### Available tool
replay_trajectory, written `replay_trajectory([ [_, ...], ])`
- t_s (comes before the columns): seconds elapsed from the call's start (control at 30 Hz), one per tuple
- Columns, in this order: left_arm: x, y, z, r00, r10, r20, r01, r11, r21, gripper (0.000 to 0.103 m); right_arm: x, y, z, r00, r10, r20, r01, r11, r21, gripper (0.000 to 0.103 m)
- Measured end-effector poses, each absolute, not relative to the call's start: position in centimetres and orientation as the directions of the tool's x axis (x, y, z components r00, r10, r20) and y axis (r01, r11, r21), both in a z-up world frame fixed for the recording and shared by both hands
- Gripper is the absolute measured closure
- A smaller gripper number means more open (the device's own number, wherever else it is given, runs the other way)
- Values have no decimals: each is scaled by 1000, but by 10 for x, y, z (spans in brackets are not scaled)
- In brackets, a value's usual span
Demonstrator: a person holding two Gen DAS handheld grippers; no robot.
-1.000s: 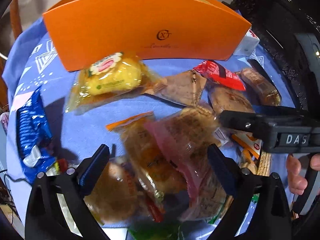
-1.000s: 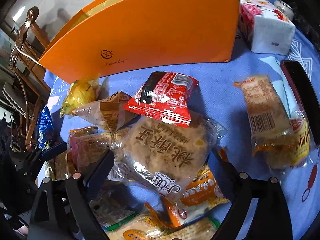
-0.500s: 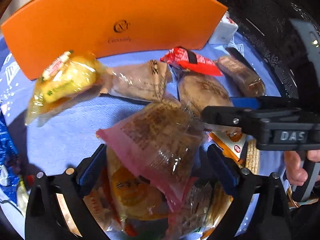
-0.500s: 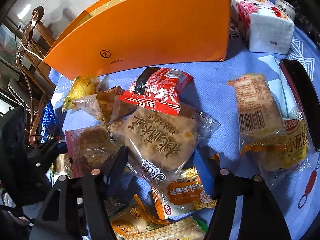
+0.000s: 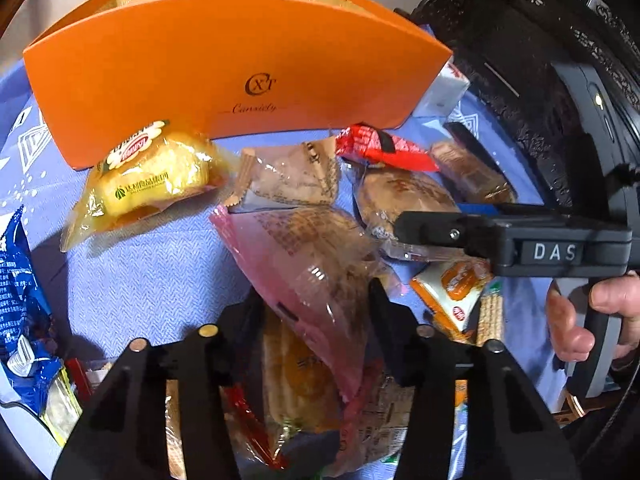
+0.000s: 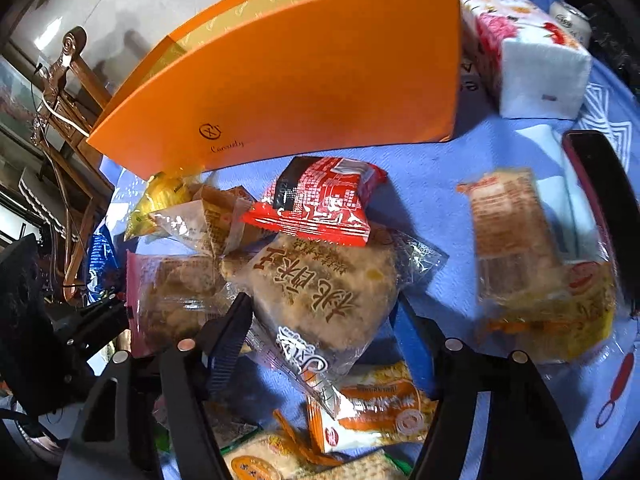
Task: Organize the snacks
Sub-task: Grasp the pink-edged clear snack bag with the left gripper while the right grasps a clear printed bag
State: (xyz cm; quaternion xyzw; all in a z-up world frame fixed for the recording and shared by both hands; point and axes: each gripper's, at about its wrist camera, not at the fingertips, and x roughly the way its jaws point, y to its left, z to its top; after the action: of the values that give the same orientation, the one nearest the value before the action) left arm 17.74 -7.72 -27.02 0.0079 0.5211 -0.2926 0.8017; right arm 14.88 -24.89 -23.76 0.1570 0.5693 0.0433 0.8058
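Pink-edged pastry packet (image 5: 304, 264) on the snack pile, pinched by your left gripper (image 5: 316, 304), jaws just closing | right gripper (image 6: 324, 320) clamps walnut-cake packet (image 6: 320, 288) | lift straight (crinkly film slips) toward orange box (image 5: 224, 68).

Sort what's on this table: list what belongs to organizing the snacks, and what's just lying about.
Belongs to the job:
orange box
pink-edged pastry pack, in the left gripper
round walnut cake pack, between the right gripper jaws
red packet
yellow cake pack

Lying about:
tissue pack
blue tablecloth
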Motion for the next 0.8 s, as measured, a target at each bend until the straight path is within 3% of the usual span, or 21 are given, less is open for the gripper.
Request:
replay_trajectory([
  [0.2, 185, -63, -271, 247, -499, -830, 377, 839, -393, 53, 131, -250, -229, 367, 232, -901, 101, 953, 286, 36],
  [0.27, 187, -59, -271, 238, -499, -833, 344, 845, -409, 39, 127, -252, -229, 365, 231, -902, 107, 952, 287, 36],
  [0.4, 194, -52, -270, 241, -525, -816, 291, 841, -455, 34, 126, -249, -230, 366, 226, -903, 106, 954, 282, 37],
  [0.53, 196, -70, -273, 226, -491, -841, 361, 844, -396, 41, 128, -248, -232, 360, 227, -905, 116, 952, 285, 37],
  [0.67, 195, -79, -270, 236, -493, -837, 397, 835, -380, 58, 130, -247, -233, 361, 218, -907, 128, 951, 280, 37],
  [0.8, 186, -86, -257, 250, -496, -831, 468, 813, -345, 69, 127, -251, -229, 374, 225, -900, 133, 947, 292, 37],
])
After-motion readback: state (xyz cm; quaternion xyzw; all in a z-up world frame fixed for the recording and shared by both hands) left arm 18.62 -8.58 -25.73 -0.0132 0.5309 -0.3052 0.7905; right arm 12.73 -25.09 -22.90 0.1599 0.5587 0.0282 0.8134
